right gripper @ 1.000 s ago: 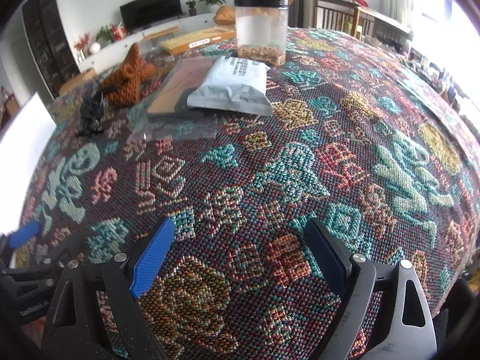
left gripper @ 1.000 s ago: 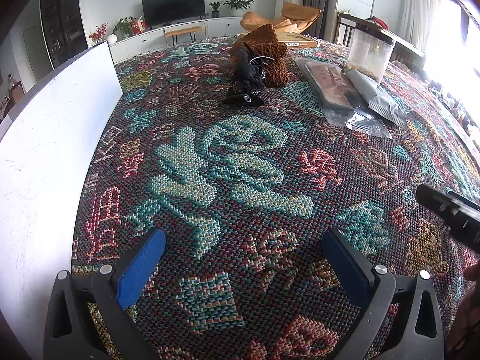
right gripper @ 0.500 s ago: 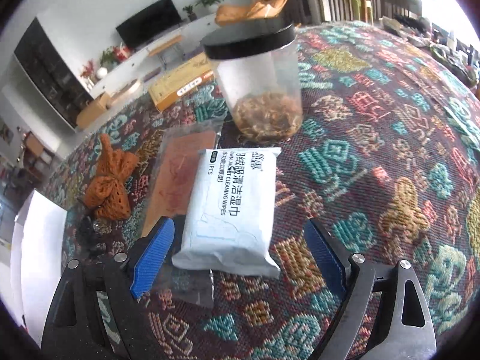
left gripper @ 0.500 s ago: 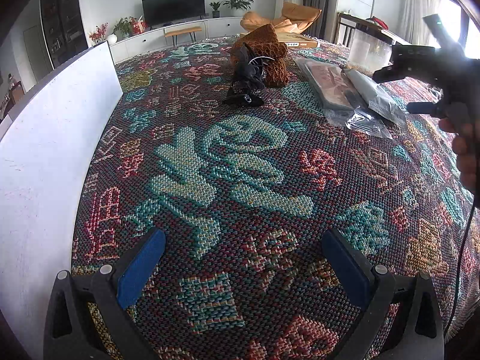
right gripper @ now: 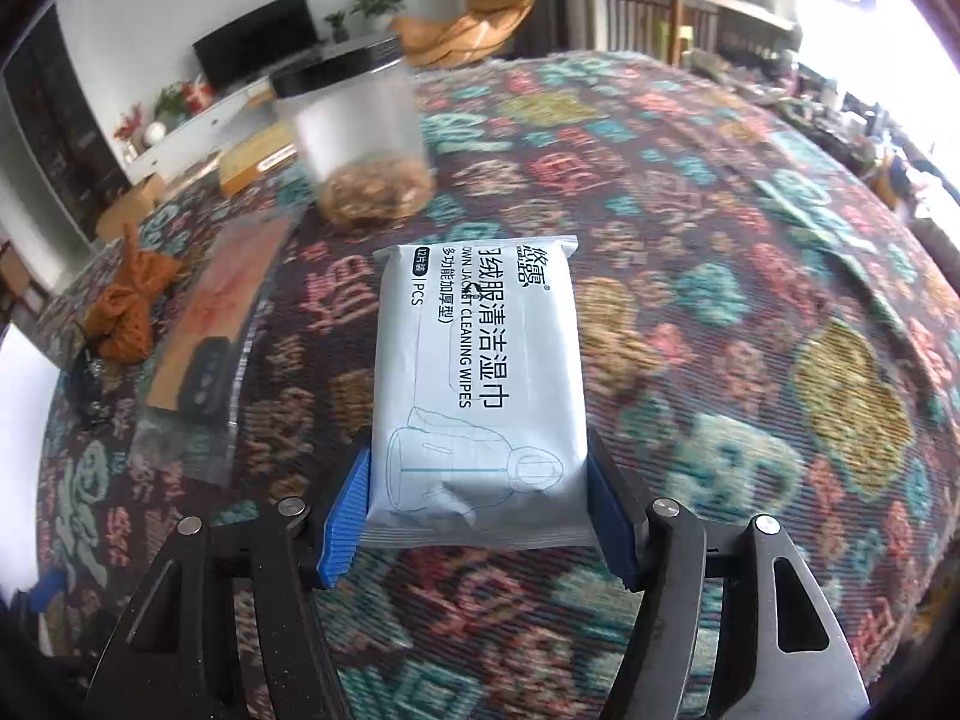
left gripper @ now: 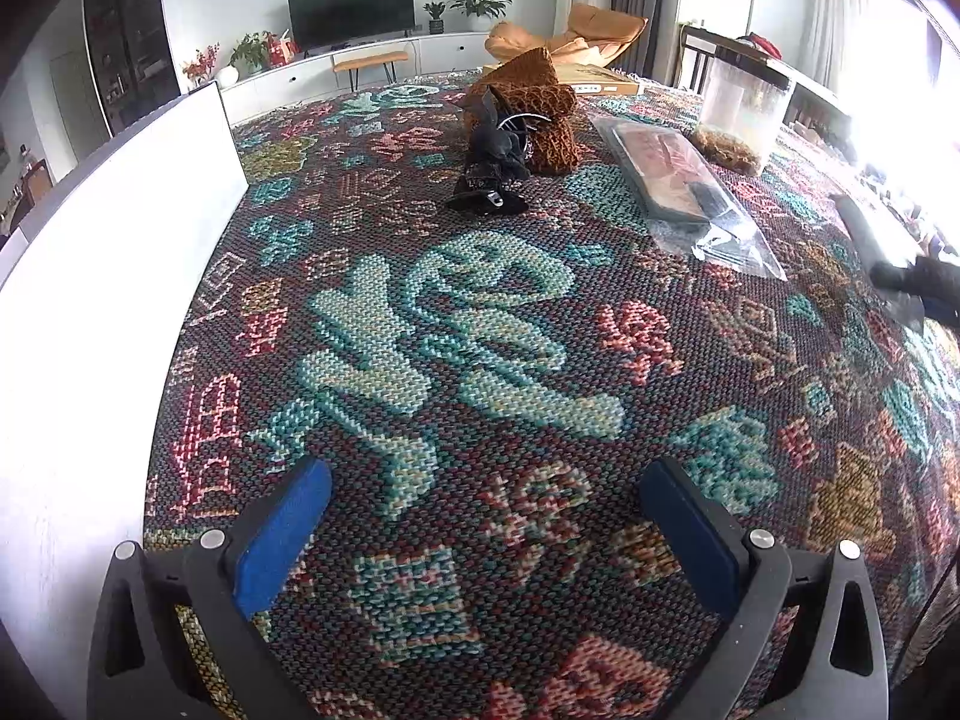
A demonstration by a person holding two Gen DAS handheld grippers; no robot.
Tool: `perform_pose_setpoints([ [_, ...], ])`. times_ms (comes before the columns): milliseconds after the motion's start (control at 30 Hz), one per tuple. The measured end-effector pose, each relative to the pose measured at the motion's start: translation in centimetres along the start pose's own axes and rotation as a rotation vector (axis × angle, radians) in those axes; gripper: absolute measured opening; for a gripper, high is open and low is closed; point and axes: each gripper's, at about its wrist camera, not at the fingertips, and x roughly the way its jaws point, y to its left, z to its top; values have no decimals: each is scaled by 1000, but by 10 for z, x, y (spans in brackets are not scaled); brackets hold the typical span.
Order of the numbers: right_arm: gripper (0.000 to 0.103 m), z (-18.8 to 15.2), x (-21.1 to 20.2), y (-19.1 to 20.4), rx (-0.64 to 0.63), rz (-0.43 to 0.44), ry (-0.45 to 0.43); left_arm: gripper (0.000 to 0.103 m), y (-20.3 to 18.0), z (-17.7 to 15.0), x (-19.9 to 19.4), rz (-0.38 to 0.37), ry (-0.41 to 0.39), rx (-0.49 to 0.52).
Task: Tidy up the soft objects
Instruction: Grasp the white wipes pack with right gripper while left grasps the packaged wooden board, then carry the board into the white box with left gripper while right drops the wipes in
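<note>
My right gripper (right gripper: 477,498) has its jaws clamped on the near end of the pack of cleaning wipes (right gripper: 477,372), which sits mid-frame in the right wrist view, lifted over the patterned tabletop (right gripper: 750,276). Behind it, upper left, stands a clear jar (right gripper: 360,144). My left gripper (left gripper: 486,531) hangs with jaws wide apart over the cloth. At upper centre of its view lie the brown mesh bundle (left gripper: 543,111) and black soft item (left gripper: 495,165), touching.

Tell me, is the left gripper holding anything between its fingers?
No, the left gripper is open, with only the patterned cloth between its fingers.
</note>
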Motion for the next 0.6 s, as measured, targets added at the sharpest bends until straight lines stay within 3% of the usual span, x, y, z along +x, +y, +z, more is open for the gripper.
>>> perform_pose_setpoints([
  [67, 67, -13, -3, -20, 55, -4, -19, 103, -19, 16, 0, -90, 2, 2],
  [133, 67, -22, -5, -30, 89, 25, -54, 103, -51, 44, 4, -147, 4, 75],
  [200, 68, -21, -8, -32, 99, 37, -60, 103, -87, 77, 20, -163, 36, 169],
  [267, 68, -21, -6, -34, 100, 44, -54, 103, -112, 110, 43, -176, 59, 199],
  [333, 68, -20, -5, -35, 109, 65, -64, 103, -130, 142, 67, -152, 71, 215],
  [400, 68, -19, -5, -37, 120, 83, -69, 103, -143, 164, 96, -78, 109, 235],
  [500, 68, -20, -4, -40, 128, 97, -74, 103, -143, 178, 129, -2, 158, 201],
  [600, 68, -17, -2, -40, 124, 99, -75, 103, -131, 181, 137, -41, 142, 110],
])
